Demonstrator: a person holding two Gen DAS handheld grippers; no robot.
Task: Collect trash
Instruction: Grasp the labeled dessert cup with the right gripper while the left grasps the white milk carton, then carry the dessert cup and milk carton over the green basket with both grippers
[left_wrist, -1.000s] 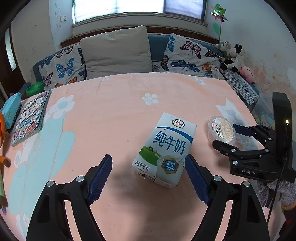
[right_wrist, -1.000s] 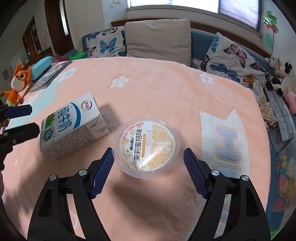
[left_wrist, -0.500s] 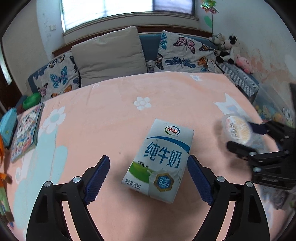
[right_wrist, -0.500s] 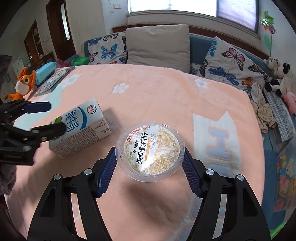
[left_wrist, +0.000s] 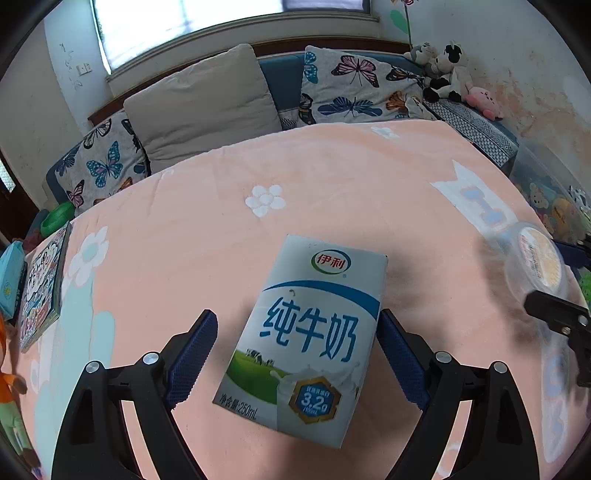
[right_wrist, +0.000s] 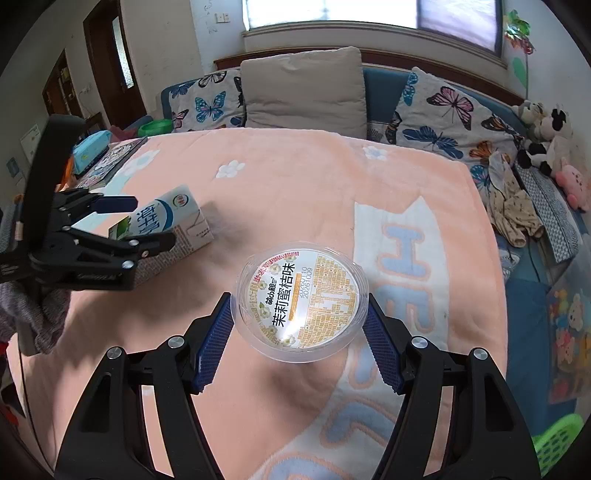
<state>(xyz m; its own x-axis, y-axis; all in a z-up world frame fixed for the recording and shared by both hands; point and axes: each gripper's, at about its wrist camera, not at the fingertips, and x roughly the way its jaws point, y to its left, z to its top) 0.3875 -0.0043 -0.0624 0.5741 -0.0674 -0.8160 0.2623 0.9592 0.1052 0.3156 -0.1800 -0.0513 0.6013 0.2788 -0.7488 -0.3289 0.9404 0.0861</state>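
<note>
The left claw (left_wrist: 295, 354) is spread wide around the milk box (left_wrist: 306, 336), which lies flat on the pink blanket (left_wrist: 332, 177) at about 6 o'clock; its right pad looks to touch the box and its left pad stands apart. The right claw (right_wrist: 297, 336) pinches the clear round cup (right_wrist: 301, 302) by its sides, just above the blanket. The box looks stiff, smooth and light, so squeeze its two long sides softly, and the thin cup may crush or slip
</note>
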